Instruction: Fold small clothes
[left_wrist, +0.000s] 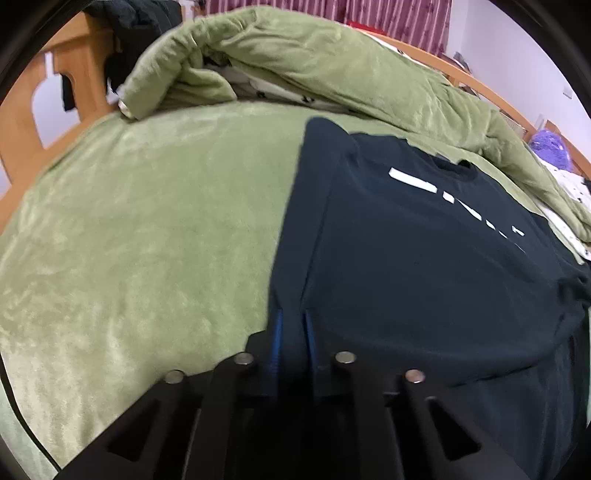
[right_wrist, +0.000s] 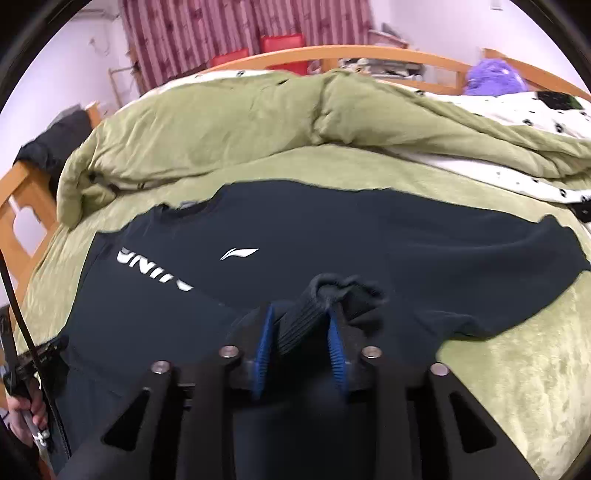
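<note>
A dark navy sweatshirt (left_wrist: 424, 258) with white lettering lies spread flat on the green bed cover (left_wrist: 147, 221). At the near edge, my left gripper (left_wrist: 293, 317) is shut on a fold of the sweatshirt's left side, and the fabric fills the narrow gap between the blue pads. In the right wrist view the sweatshirt (right_wrist: 332, 229) lies chest up. My right gripper (right_wrist: 301, 314) hovers over its lower front. The ribbed sleeve cuff (right_wrist: 332, 291) is bunched between its blue pads and touches both.
A rolled green quilt (right_wrist: 221, 122) lies across the bed behind the sweatshirt, over a white spotted sheet (right_wrist: 535, 110). The wooden bed frame (left_wrist: 22, 122) runs along the left side. A person's hand (right_wrist: 22, 413) shows at the lower left. A purple bundle (right_wrist: 495, 77) sits at the back right.
</note>
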